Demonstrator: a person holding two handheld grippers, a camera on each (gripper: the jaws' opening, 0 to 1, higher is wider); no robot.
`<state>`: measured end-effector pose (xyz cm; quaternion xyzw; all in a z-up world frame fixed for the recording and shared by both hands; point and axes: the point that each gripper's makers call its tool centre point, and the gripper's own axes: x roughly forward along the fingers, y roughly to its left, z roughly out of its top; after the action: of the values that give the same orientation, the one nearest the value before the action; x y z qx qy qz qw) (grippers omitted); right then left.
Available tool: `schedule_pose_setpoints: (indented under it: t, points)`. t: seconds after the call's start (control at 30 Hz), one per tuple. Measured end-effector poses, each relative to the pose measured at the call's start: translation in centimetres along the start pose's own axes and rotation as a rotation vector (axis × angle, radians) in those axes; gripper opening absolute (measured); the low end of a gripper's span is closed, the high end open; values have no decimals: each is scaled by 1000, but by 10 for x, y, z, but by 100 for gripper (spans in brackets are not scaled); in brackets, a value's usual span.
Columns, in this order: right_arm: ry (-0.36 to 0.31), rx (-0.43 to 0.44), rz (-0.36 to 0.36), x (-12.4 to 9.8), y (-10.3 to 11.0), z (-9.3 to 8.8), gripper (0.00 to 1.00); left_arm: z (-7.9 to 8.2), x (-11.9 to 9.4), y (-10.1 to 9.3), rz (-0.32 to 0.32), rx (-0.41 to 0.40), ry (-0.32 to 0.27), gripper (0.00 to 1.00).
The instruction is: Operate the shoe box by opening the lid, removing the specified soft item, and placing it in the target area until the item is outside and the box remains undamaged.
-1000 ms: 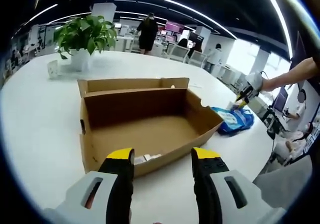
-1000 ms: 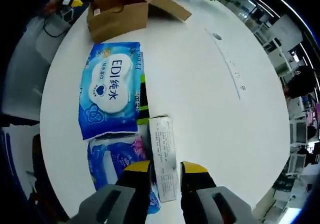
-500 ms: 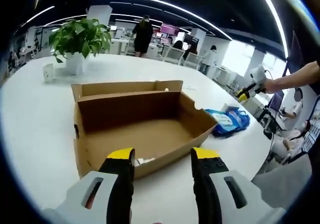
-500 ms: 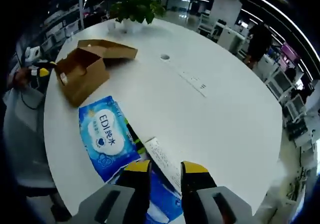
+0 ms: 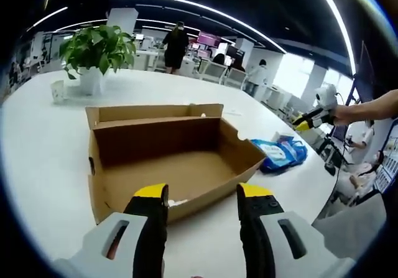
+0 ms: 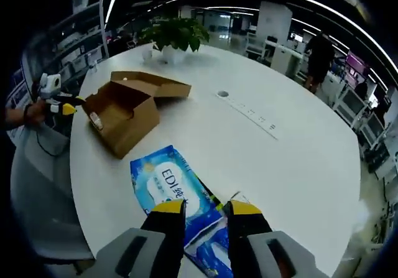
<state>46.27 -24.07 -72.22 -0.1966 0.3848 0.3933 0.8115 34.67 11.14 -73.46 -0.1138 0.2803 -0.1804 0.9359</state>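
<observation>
My left tongs [image 5: 202,197] hang just short of the shoe box [image 5: 168,157], jaws spread with a clear gap and nothing between them, touching nothing. The box sits open on the white surface [image 5: 43,141], its lid [image 5: 152,111] folded back and standing along the far edge; inside I see bare cardboard floor and a small pale scrap near the front wall. Over in the left gripper view, the blue soft packs [image 5: 280,153] lie on the surface just beyond the box's right corner, outside it. My right tongs [image 6: 206,208] are up above those packs, jaws parted by a narrow gap, gripping nothing; the blue wipes pack [image 6: 168,188] with its white label lies flat right ahead of the tips, another blue pack [image 6: 208,244] showing between and under the jaws. From the right gripper view the shoe box [image 6: 124,113] sits farther along the surface, open, lid laid out behind it. A potted plant [image 5: 99,48] stands at the far side of the surface.
</observation>
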Motion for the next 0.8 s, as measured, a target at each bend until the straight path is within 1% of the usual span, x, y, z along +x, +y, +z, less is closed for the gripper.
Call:
schedule_pose_setpoints:
  t: [0.07, 0.27, 0.37, 0.43, 0.47, 0.5, 0.63, 0.67, 0.8]
  points:
    - [-22, -23, 32, 6, 20, 10, 24, 0, 0, 0, -3, 1, 0, 45]
    - [-85, -49, 119, 28, 79, 37, 25, -1, 2, -4, -17, 12, 7, 45]
    - [-105, -60, 153, 37, 103, 46, 26, 0, 2, -4, -21, 9, 6, 44]
    - [-110, -89, 160, 42, 117, 50, 26, 0, 2, -5, -24, 7, 4, 44]
    - [-116, -89, 166, 44, 122, 52, 26, 0, 3, -4, -19, 15, 8, 44]
    - [-130, -87, 184, 46, 132, 56, 26, -1, 3, -4, -18, 17, 10, 44]
    - [-149, -79, 212, 54, 158, 62, 26, -4, 6, -5, -21, 14, 20, 44]
    - [-152, -78, 214, 56, 159, 61, 26, -4, 6, -5, -24, 15, 22, 44]
    - [-162, -75, 228, 66, 174, 61, 27, -4, 7, -8, -37, 13, 21, 43]
